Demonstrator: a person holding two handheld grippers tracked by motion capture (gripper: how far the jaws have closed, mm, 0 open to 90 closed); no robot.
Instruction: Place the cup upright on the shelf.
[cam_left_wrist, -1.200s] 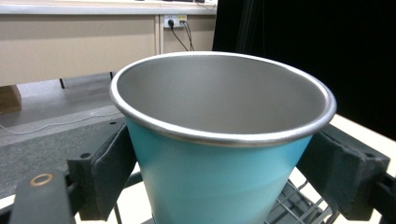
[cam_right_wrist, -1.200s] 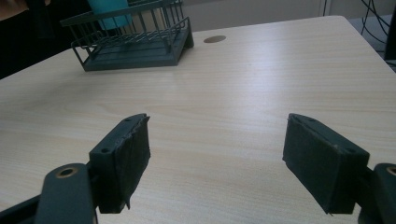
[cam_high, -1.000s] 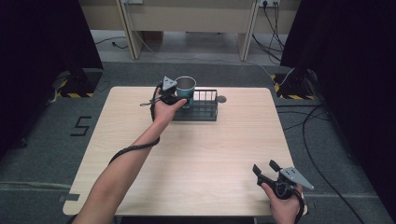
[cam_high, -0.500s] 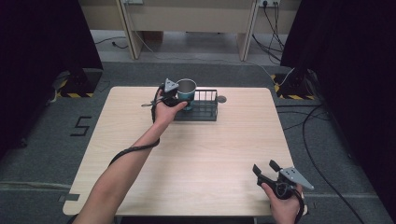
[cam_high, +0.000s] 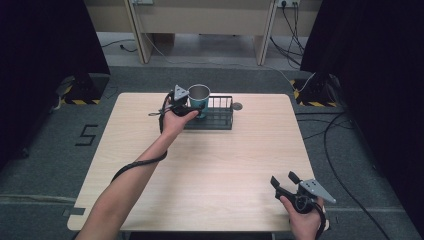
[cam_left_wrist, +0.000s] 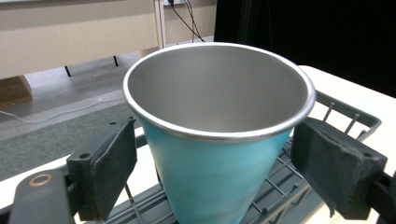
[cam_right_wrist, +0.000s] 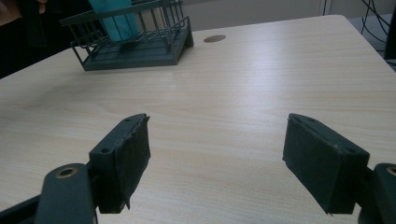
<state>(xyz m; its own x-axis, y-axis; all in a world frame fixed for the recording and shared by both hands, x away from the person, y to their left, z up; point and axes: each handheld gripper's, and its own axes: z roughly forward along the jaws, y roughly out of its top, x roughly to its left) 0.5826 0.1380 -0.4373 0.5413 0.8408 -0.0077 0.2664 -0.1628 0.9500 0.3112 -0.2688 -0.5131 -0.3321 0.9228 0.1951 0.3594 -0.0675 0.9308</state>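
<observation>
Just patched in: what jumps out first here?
A teal metal cup stands in the dark wire rack at the table's far edge, with the left hand-held gripper open around it, pads clear of its sides. The right hand-held gripper sits open and empty at the near right corner.

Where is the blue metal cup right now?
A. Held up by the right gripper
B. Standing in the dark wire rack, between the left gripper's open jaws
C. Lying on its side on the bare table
B: the cup stands upright in the wire rack, with the left gripper pads on either side and gaps showing.
</observation>
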